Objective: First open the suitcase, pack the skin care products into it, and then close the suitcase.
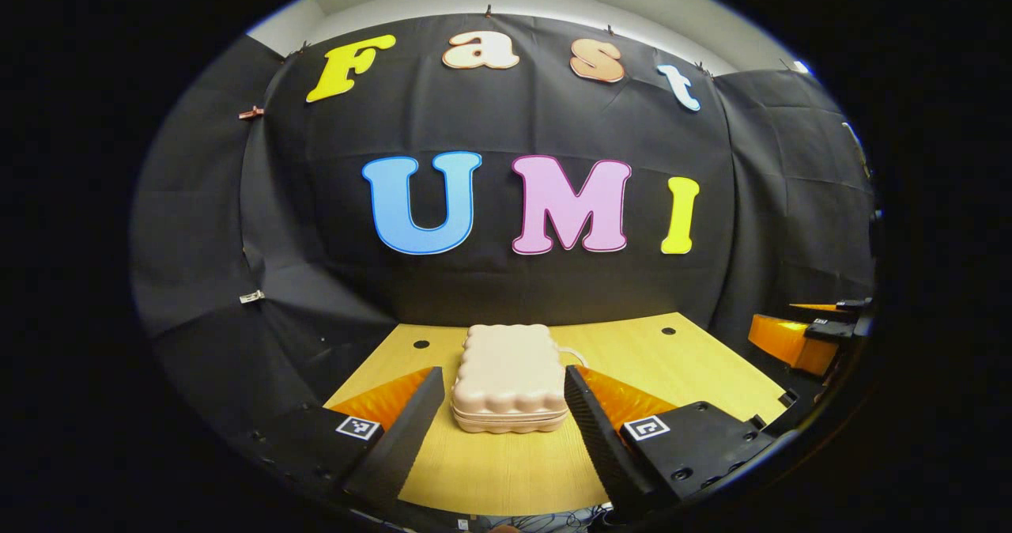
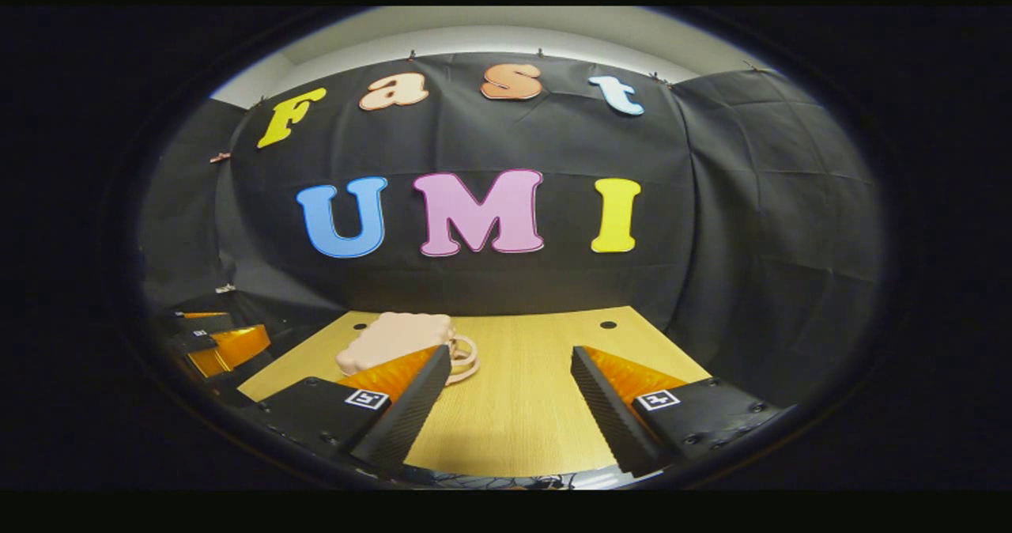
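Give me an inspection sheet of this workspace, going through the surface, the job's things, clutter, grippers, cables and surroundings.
Surface: light wooden table with small dark holes near its far edge.
Job's things: pink suitcase lies flat and closed on the table, handle on its right side; skin care products nothing seen.
Clutter: nothing seen.
Grippers: left gripper open, fingers either side of the suitcase's near end, not touching it; right gripper open over bare table, to the right of the suitcase.
Cables: a tangle of thin cables at the table's near edge.
Surroundings: black cloth wall behind and at the sides; white wall above it.
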{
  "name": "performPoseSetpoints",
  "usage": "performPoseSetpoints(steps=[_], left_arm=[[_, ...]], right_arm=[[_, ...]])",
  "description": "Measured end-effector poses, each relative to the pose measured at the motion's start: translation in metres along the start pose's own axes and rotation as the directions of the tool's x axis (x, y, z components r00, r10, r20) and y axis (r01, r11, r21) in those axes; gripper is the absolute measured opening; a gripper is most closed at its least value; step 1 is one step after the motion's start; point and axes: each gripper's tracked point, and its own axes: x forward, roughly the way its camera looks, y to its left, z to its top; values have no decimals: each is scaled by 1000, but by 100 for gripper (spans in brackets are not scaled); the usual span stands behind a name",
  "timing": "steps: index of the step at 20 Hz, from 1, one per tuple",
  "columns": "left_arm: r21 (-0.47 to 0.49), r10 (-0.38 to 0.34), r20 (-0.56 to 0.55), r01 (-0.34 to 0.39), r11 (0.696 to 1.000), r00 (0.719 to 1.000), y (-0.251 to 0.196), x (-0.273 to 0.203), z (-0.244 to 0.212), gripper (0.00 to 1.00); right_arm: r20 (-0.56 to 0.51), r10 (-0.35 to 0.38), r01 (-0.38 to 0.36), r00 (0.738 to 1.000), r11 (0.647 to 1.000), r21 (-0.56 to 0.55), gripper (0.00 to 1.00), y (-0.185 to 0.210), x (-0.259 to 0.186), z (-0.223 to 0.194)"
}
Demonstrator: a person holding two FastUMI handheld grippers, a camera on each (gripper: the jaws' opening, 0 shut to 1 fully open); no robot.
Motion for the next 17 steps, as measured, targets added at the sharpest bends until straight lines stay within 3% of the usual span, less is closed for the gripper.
performPoseSetpoints(steps=[13, 17], left_arm=[[-1, 7, -25, -7, 1000, 1000, 10, -4, -21, 96], [11, 9, -32, -9, 1000, 999, 13, -3, -23, 96]], right_arm=[[-18, 1, -1, 1000, 1000, -19, 100, 2, -8, -9], [-24, 9, -10, 1000, 1000, -26, 96, 5, -9, -10]])
